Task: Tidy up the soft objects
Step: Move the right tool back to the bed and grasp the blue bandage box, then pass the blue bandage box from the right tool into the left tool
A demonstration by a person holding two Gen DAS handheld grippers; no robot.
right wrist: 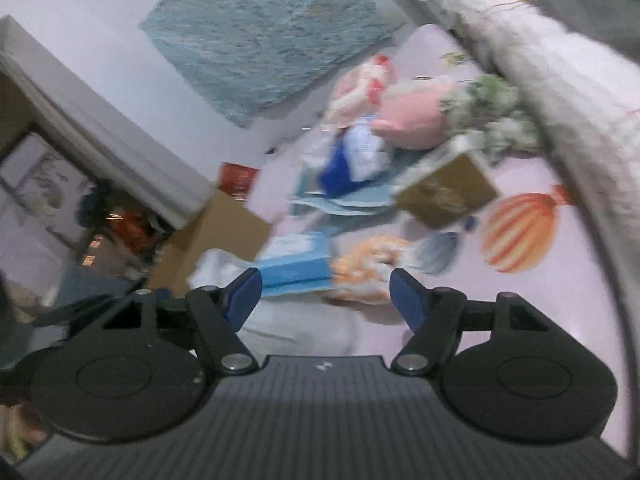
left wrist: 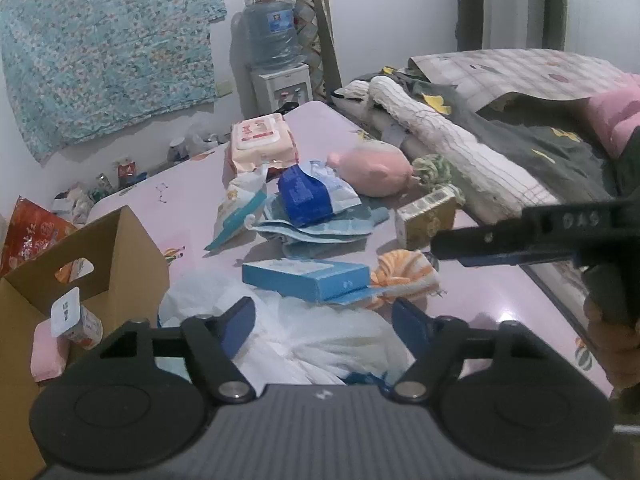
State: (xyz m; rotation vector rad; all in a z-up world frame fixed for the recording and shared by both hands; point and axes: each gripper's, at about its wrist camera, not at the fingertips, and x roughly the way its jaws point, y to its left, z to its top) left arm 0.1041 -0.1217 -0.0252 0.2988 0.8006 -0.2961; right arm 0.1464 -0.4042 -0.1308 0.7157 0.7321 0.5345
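Note:
Soft things lie on a pink table: a pink plush toy, an orange-striped cloth bundle, a green rope toy, blue cloths, a white plastic bag. My left gripper is open and empty just above the white bag. My right gripper is open and empty, above the table near the orange bundle; its view is blurred. It also shows at the right of the left wrist view.
A cardboard box stands at the left with a small packet and pink item inside. A blue box, a gold box, tissue packs and a blue pouch lie on the table. Piled bedding borders the right.

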